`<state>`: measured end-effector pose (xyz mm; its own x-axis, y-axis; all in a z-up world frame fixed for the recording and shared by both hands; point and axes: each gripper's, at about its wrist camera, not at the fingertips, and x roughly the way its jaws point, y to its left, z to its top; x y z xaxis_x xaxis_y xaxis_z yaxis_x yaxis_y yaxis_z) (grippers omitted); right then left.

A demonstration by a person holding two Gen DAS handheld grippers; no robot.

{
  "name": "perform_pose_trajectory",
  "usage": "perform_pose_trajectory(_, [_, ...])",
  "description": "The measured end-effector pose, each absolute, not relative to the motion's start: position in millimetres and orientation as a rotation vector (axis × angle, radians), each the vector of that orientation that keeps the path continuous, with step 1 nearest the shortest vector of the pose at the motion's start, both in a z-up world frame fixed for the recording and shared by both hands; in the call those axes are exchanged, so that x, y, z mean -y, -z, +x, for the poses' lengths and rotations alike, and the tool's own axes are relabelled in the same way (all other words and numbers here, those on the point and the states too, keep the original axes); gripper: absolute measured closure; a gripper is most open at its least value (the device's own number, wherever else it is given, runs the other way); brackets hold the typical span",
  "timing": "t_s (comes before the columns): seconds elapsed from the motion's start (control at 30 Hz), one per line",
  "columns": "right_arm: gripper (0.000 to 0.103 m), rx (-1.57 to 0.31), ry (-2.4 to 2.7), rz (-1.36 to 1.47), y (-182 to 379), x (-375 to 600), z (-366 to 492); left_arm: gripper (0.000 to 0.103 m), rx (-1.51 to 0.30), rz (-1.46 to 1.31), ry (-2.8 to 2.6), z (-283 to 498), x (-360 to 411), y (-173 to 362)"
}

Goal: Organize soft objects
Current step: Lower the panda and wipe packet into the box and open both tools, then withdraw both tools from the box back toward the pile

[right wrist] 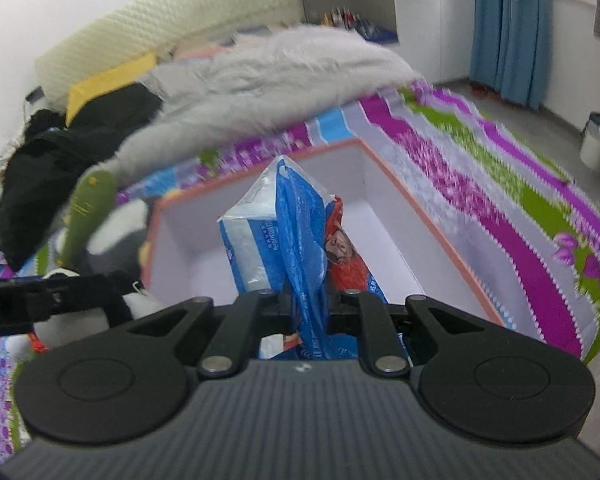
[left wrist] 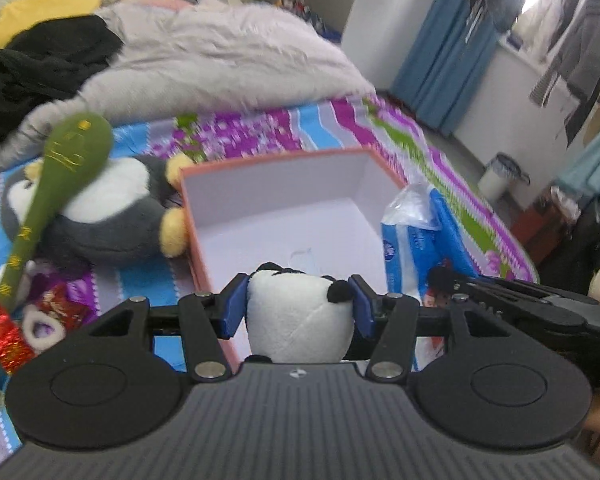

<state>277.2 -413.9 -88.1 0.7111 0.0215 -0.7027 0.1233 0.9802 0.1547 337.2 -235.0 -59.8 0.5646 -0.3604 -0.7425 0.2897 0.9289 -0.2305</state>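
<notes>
Left wrist view: your left tongs (left wrist: pixel 298 304) are clenched on a small panda plush (left wrist: pixel 298 320), the blue pads pressing its head from both sides, and the toy hangs over the near wall of the open box (left wrist: pixel 284 184), which sits empty on the striped bedspread (left wrist: pixel 260 132). The risk here is a release too close to that near wall: the round, springy plush could catch the rim and roll back out onto the bed. The tongs point downward at a moderate slant toward the box floor. A penguin plush (left wrist: pixel 100 208) lies just left of the box, touching its wall, with a green plush stick (left wrist: pixel 60 176) across it; a wide leftward swing could knock either. The tissue pack (left wrist: pixel 412 236) held by your other hand crowds the box's right wall, so both tools entering together may collide. Right wrist view: your right tongs (right wrist: pixel 306 308) are pinched nearly closed on the loose blue wrapper of the tissue pack (right wrist: pixel 284 240), not on its body, and the pack stands upright over the box (right wrist: pixel 380 184) interior. That thin plastic could slip or tear, dropping the pack early or askew. These tongs also slant downward toward the box, with the left tool (right wrist: pixel 60 300) close at the left edge.
</notes>
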Motion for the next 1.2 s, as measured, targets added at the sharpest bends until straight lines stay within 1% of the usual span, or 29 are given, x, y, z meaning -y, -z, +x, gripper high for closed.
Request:
perform_pose_trajectory(0.17, [0.087,-0.853,0.069,0.197,121,433,296,0.043,-0.954,-0.050,0.399,362,259,84])
perform_pose_trajectory(0.37, [0.086,-0.898,0.100,0.198,144,447,303,0.043,-0.992,-0.018,0.406,377,275,104])
perform_pose_trajectory(0.43, [0.078,-0.907,0.107,0.200,148,450,304,0.041,-0.992,-0.019,0.425,379,277,106])
perform_pose_trajectory(0.47, [0.068,-0.911,0.113,0.198,150,452,304,0.041,-0.994,-0.019,0.432,379,278,106])
perform_pose_trajectory(0.5, [0.061,-0.916,0.122,0.195,151,452,304,0.041,-0.988,-0.020,0.432,376,277,104])
perform_pose_trajectory(0.57, [0.060,-0.912,0.125,0.195,151,454,302,0.041,-0.976,-0.017,0.431,373,276,99])
perform_pose_trajectory(0.77, [0.060,-0.854,0.110,0.200,127,447,284,0.041,-0.921,-0.020,0.434,350,265,70])
perform_pose_trajectory(1.2, [0.060,-0.635,0.066,0.166,30,408,214,0.041,-0.753,-0.055,0.399,259,202,-13])
